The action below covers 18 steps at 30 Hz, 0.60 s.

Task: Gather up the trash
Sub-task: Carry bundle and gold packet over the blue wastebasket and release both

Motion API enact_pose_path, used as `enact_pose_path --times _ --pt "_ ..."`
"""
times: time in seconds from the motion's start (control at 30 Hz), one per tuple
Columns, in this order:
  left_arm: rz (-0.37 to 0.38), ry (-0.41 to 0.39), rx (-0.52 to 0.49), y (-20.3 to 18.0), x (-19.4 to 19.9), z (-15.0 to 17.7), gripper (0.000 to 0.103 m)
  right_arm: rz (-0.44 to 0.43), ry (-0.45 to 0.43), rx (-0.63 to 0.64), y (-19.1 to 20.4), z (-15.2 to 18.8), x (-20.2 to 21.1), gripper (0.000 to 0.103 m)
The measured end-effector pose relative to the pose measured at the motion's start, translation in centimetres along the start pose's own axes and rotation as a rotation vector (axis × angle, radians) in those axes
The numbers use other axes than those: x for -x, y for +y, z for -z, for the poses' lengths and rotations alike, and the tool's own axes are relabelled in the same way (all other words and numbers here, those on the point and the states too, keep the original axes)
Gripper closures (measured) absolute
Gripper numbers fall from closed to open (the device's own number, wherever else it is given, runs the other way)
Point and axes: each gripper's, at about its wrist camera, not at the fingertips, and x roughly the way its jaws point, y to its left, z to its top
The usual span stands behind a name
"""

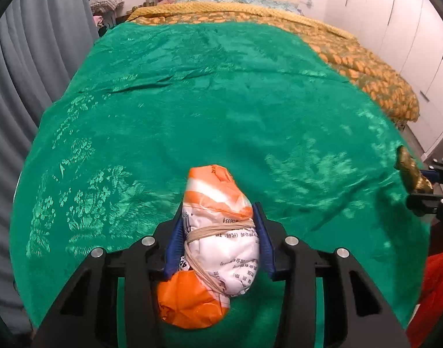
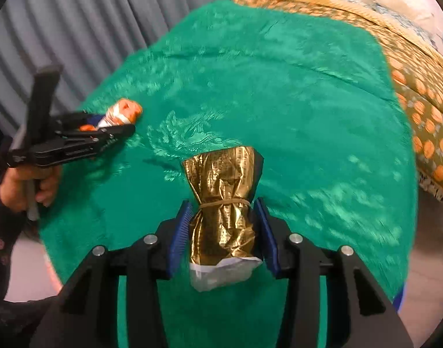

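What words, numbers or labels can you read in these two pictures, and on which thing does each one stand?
"0635": on the orange and white packet held in the left claw, partly hidden by the rubber band.
Rows of small Chinese print on the same packet: too small and crumpled to read.
Fine print on the gold packet in the right claw: blurred, unreadable.

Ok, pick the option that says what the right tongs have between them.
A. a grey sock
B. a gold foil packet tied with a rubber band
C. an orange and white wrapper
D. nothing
B: in the right wrist view the right tongs close their blue pads on the gold foil packet, banded at its waist; the orange and white wrapper sits in the left tongs.
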Motion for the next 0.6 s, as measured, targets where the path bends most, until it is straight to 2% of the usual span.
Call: enact_pose_path --times 0.07,0.17,0.23,0.33,0.47,0.6 --pt "0.027 -0.022 -0.009 -1.4 1.2 -0.1 0.06 0.0 -0.041 -0.044 -1.9 1.3 2.4 0.059" --pt "0.126 -0.054 -0.032 -5.9 3.1 -0.5 0.06 0.027 -0.108 -0.152 -6.3 4.3 6.2 0.059" --pt "0.208 -0.067 -0.077 -10.7 4.0 -0.6 0.06 0.1 -0.142 -0.23 -10.3 7.5 8.8 0.059" --pt "0.343 -0.066 -0.158 -18.7 4.4 -0.4 0.06 0.2 -0.138 -0.309 -15.1 11.3 10.5 0.059" --pt "0.516 -0.002 -0.243 -30.2 3.1 0.5 0.06 0.279 -0.117 -0.404 -21.1 16.0 10.8 0.059" --pt "0.536 0.071 -0.328 -39.9 -0.9 1.7 0.06 0.272 -0.099 -0.487 -26.6 18.9 9.5 0.059"
